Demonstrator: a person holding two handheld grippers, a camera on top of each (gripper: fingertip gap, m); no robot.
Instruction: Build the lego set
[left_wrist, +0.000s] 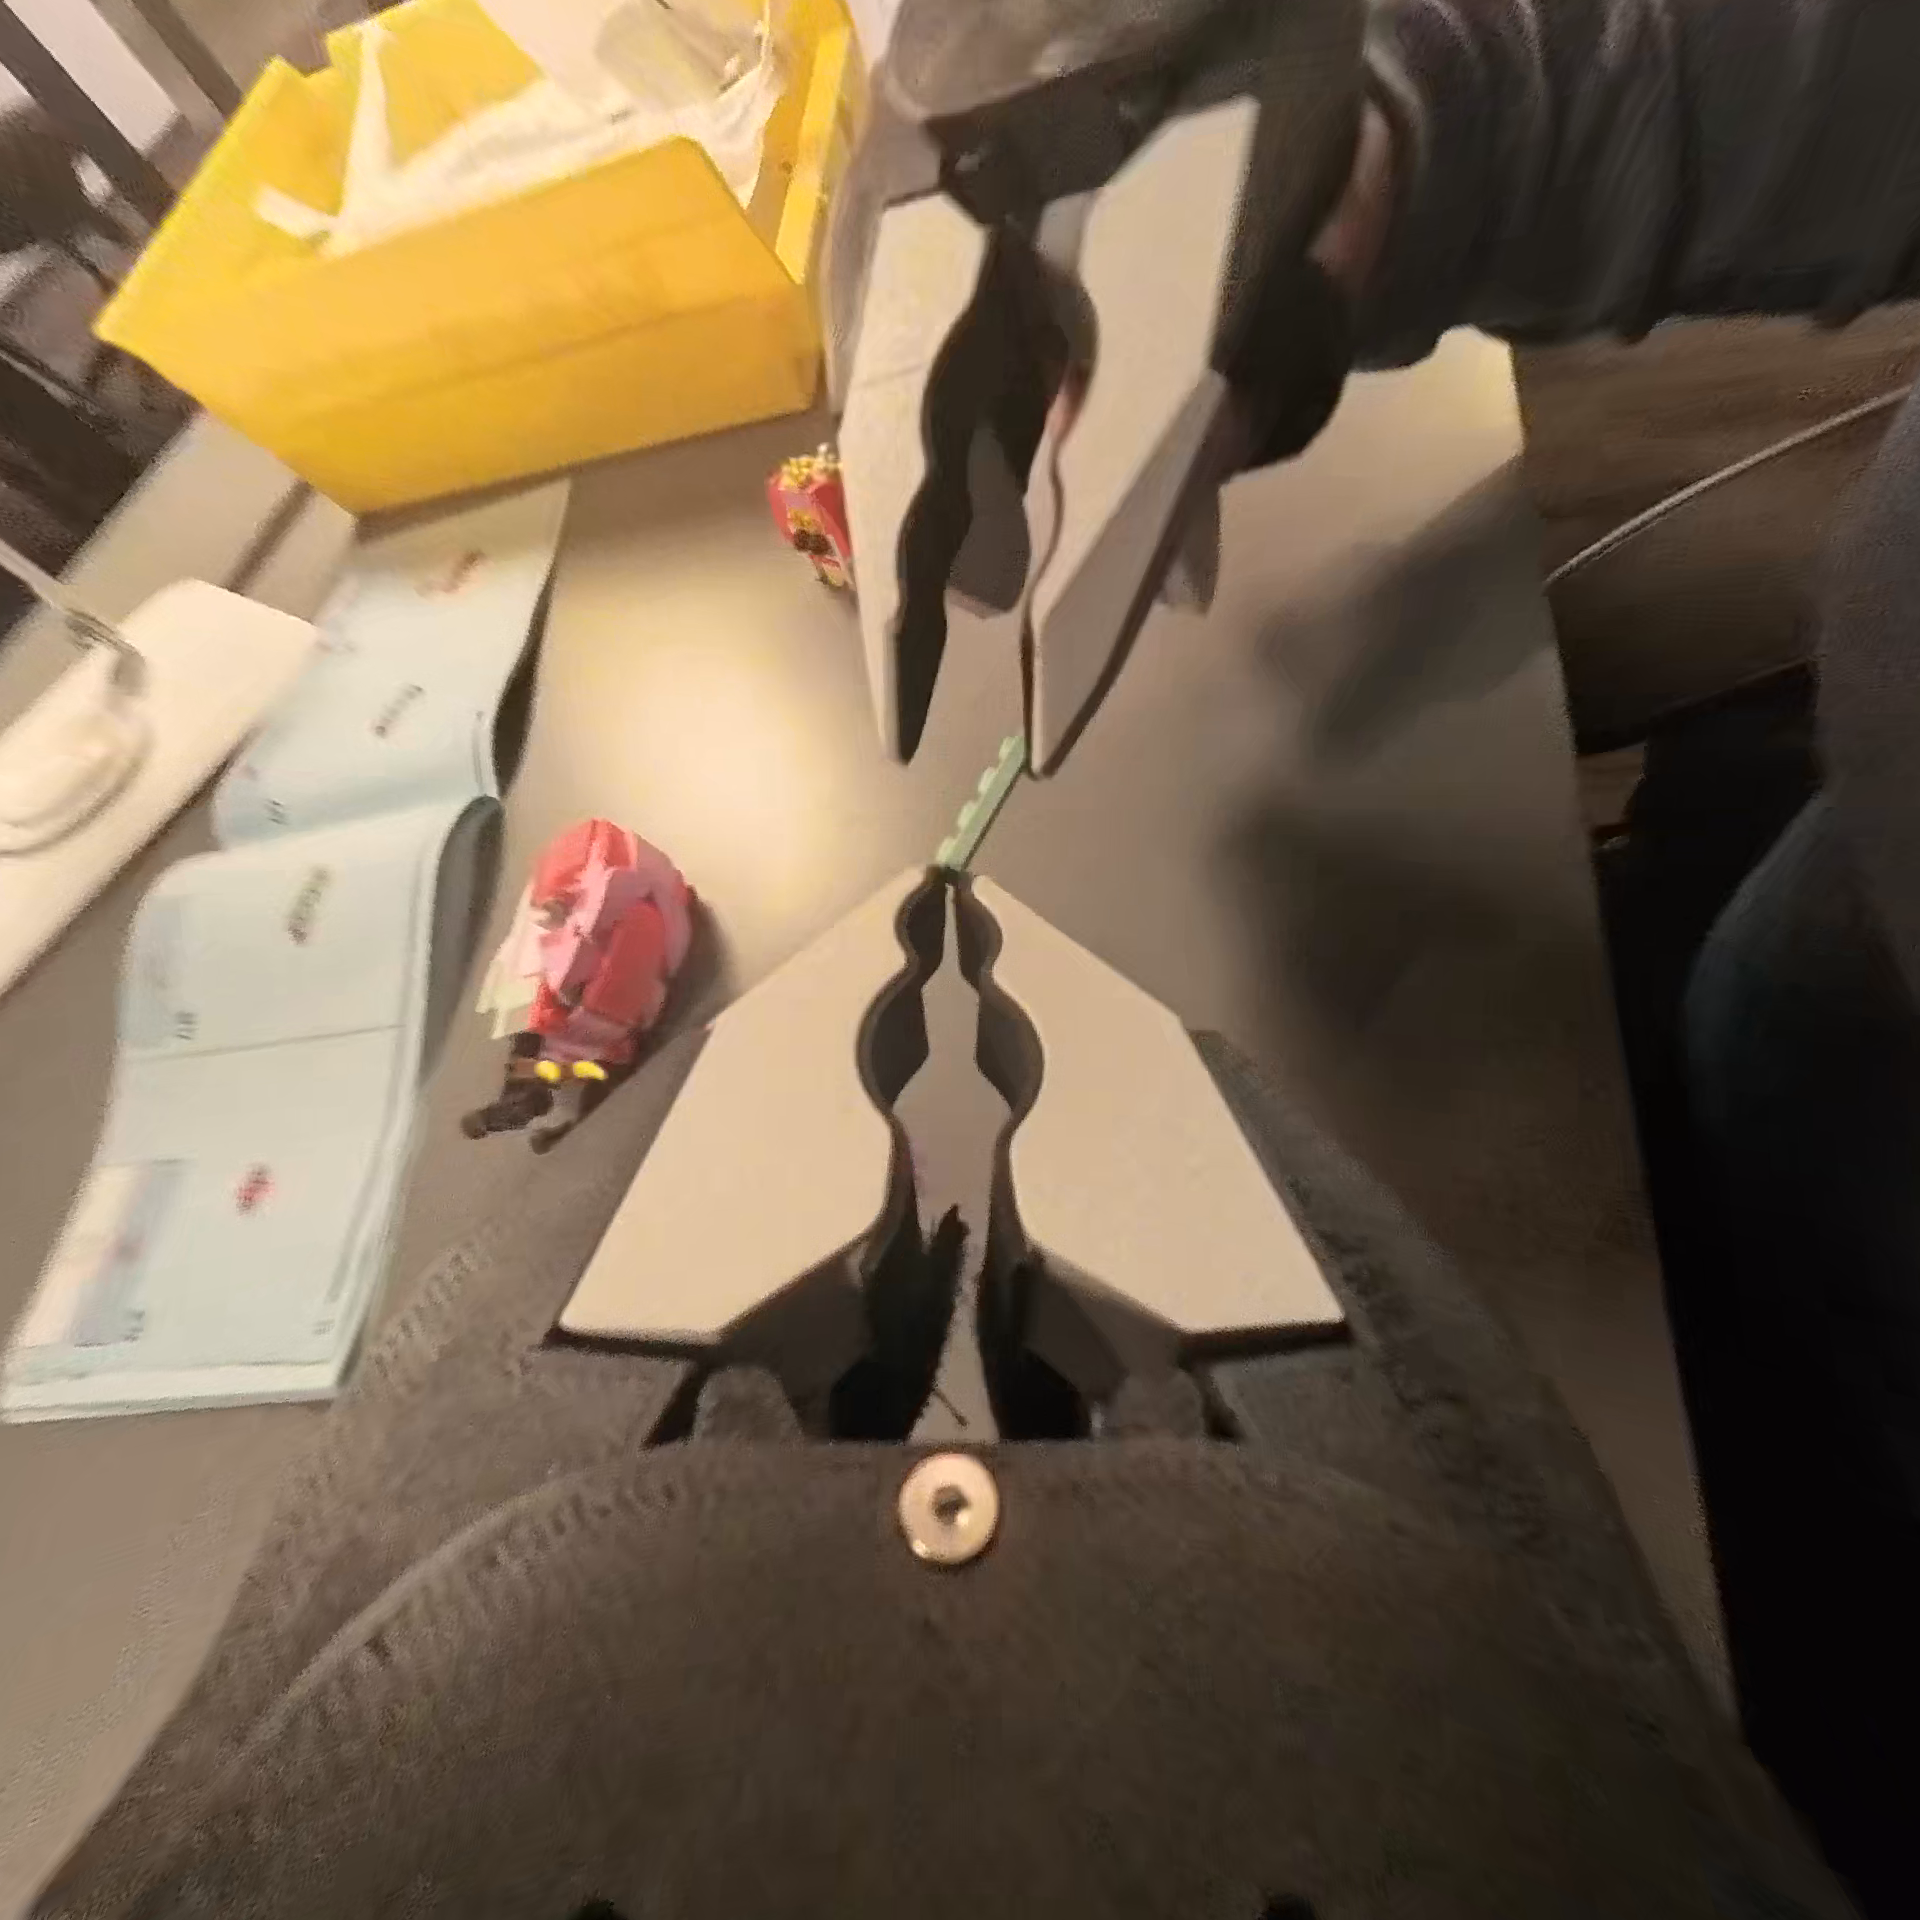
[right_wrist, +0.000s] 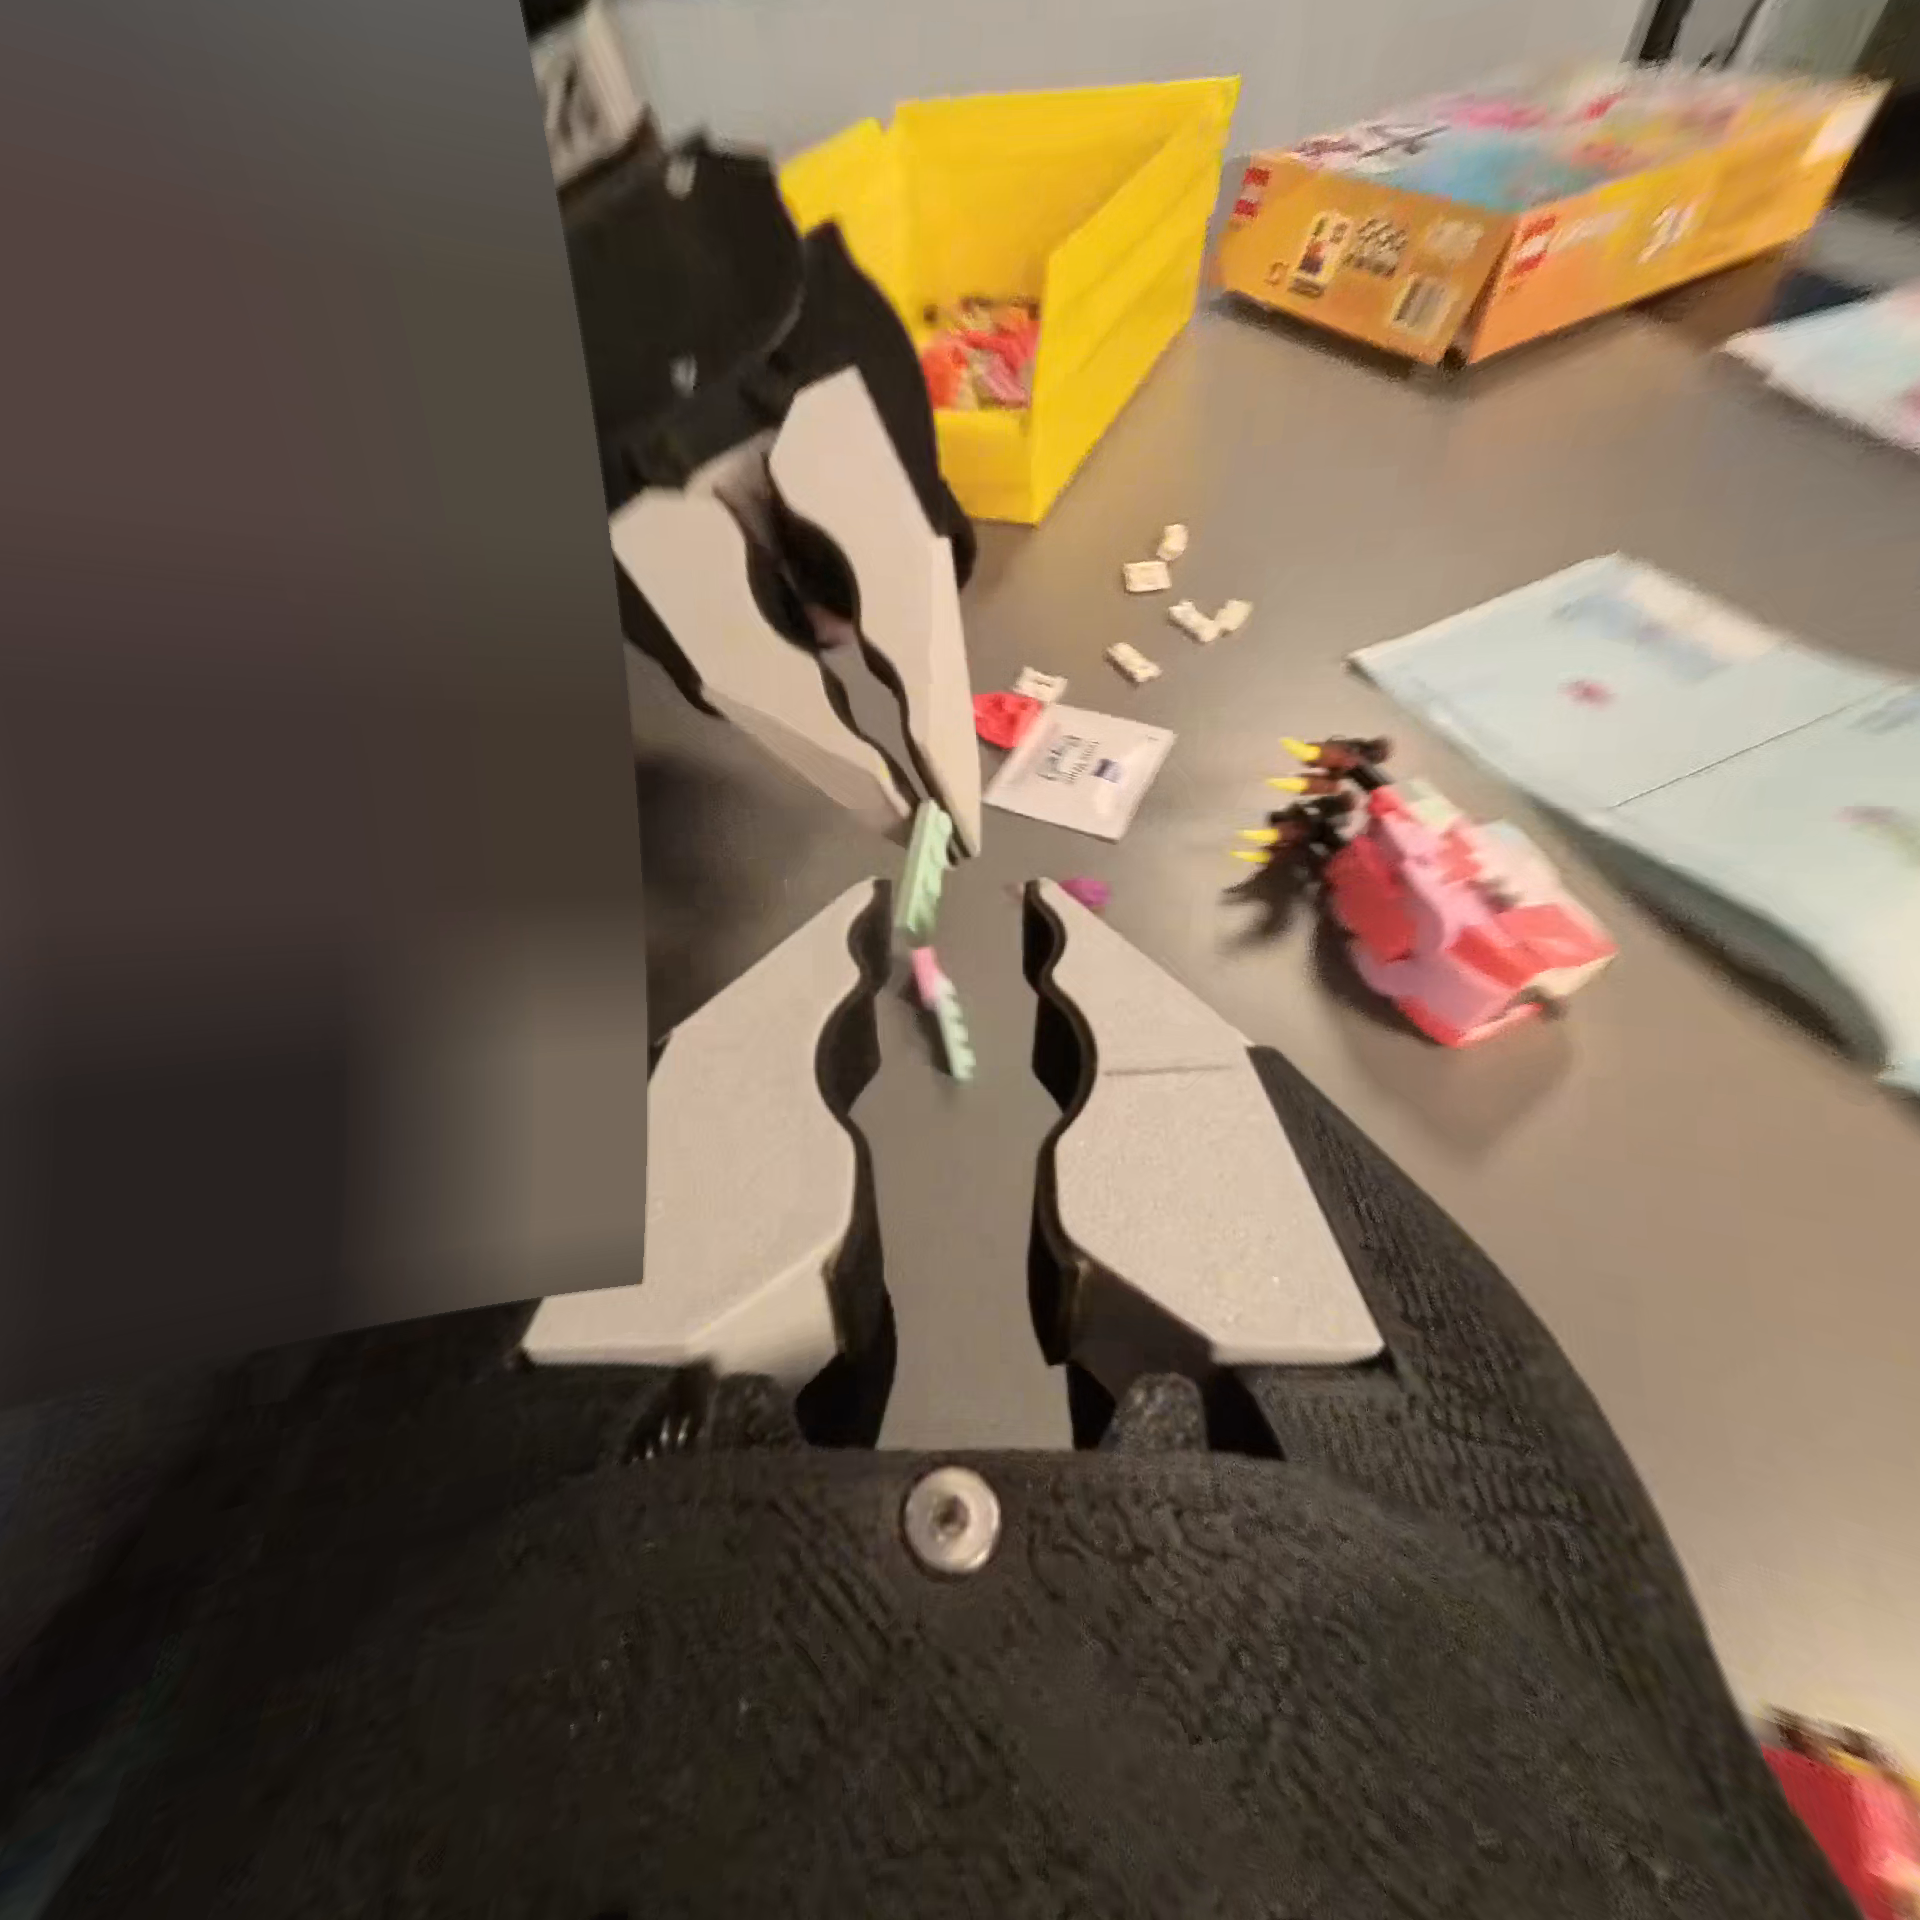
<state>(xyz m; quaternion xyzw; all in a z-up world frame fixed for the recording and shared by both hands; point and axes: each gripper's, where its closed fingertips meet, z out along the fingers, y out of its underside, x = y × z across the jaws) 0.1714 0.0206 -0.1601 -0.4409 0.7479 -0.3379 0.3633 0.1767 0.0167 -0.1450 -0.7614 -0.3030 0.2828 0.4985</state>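
Observation:
My left gripper (left_wrist: 951, 883) is shut on one end of a thin light green studded plate (left_wrist: 982, 805) and holds it above the grey table (left_wrist: 675, 675). My right gripper (left_wrist: 971, 758) comes in from above with its jaws apart, and one fingertip (left_wrist: 1039, 764) is at the plate's far end. In the right wrist view my right gripper (right_wrist: 956, 888) is open, and the green plate (right_wrist: 923, 878) hangs from the left gripper (right_wrist: 940, 831) next to my left finger. A small pink and green piece (right_wrist: 945, 1013) lies on the table between my right fingers.
A red and pink brick model (left_wrist: 603, 945) (right_wrist: 1455, 935) lies on the table. Open pale blue booklets (left_wrist: 260, 1091) (right_wrist: 1662, 748) lie beside it. A yellow bin (left_wrist: 468, 312) (right_wrist: 1091, 312), an orange box (right_wrist: 1507, 239), small white pieces (right_wrist: 1174, 613) and a white sachet (right_wrist: 1081, 769) are farther off.

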